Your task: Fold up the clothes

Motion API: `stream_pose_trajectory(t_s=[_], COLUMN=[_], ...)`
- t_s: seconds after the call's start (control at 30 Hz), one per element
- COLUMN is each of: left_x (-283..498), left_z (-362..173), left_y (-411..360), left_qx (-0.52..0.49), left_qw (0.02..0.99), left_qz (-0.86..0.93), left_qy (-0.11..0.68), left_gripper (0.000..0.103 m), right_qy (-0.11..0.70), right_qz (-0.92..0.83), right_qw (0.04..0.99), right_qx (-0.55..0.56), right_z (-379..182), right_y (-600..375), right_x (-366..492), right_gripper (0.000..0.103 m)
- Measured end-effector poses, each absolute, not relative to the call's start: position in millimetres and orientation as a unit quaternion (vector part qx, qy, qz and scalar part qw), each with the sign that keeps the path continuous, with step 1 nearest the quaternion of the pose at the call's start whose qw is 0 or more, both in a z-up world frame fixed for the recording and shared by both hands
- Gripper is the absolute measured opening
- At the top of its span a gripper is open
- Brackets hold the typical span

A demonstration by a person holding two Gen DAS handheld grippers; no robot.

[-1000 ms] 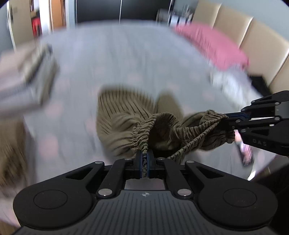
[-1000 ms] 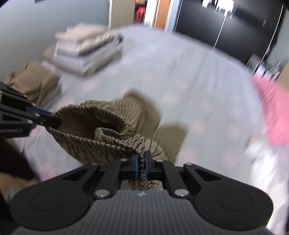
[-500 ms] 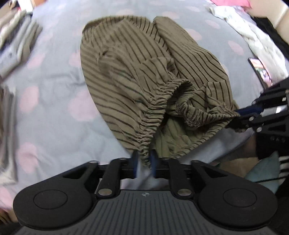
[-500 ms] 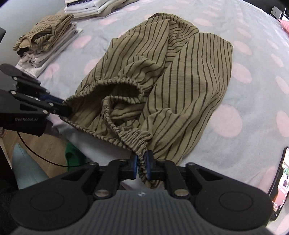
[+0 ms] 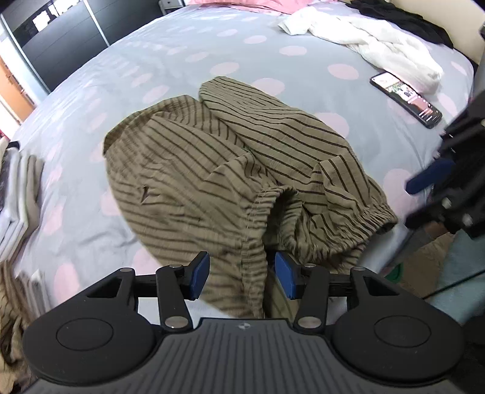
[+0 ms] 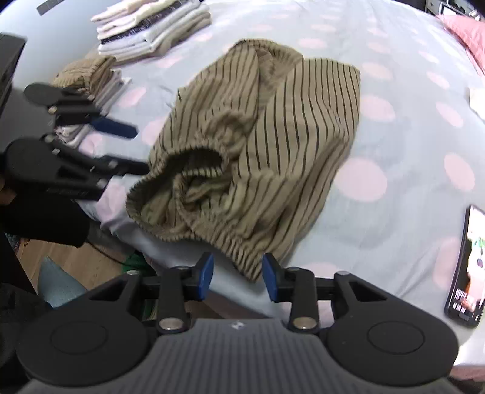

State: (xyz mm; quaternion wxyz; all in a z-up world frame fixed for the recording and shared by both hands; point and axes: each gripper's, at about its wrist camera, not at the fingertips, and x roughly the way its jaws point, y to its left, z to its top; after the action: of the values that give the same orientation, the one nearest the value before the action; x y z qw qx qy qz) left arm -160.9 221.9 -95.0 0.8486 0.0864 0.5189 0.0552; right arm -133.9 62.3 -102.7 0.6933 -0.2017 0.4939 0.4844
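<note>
One olive striped garment [image 5: 212, 169] lies crumpled on one bed [image 5: 169, 57] with a grey, pink-dotted cover. Two hand-held grippers are in view: the left hand-held gripper [image 5: 241, 277] and the right hand-held gripper [image 6: 237, 273], each with two blue-padded fingers set apart. Two stacks of folded clothes show: one tall pale stack [image 6: 154, 27] and one lower stack [image 6: 91, 78] topped by an olive piece. One phone [image 5: 405, 97] lies face up. One white garment [image 5: 372, 45] and one dark garment [image 5: 403, 18] lie unfolded, plus one pink pillow [image 6: 466, 33].
</note>
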Motion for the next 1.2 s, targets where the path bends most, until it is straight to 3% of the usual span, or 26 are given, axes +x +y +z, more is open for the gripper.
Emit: stream_pose_trajectory(t_s=[0.17, 0.23, 0.37, 0.63, 0.73, 1.2], left_x=[-149, -144, -135, -158, -172, -214], left_z=[-110, -117, -129, -106, -104, -117], left_y=[227, 229, 233, 272, 282, 289], left_qx=[0.085, 0.084, 0.083, 0.008, -0.007, -0.042], left_qw=[0.851, 0.852, 0.853, 0.854, 0.846, 0.804], left_qz=[0.065, 0.069, 0.077, 0.158, 0.183, 0.22], left_qy=[0.514, 0.513, 0.509, 0.496, 0.5, 0.551], left_gripper=[0.04, 0.023, 0.005, 0.004, 0.004, 0.003], right_qy=[0.509, 0.512, 0.512, 0.507, 0.499, 0.483], right_qz=[0.471, 0.466, 0.456, 0.461, 0.436, 0.393], right_qw=[0.689, 0.692, 0.702, 0.7, 0.723, 0.766], right_qx=[-0.209, -0.204, -0.192, -0.198, -0.194, -0.161], right_z=[-117, -119, -123, -129, -132, -137], right_y=[61, 60, 57, 63, 64, 70], right_x=[-134, -133, -130, -137, -136, -151], right_gripper=[0.042, 0.042, 0.041, 0.04, 0.033, 0.033])
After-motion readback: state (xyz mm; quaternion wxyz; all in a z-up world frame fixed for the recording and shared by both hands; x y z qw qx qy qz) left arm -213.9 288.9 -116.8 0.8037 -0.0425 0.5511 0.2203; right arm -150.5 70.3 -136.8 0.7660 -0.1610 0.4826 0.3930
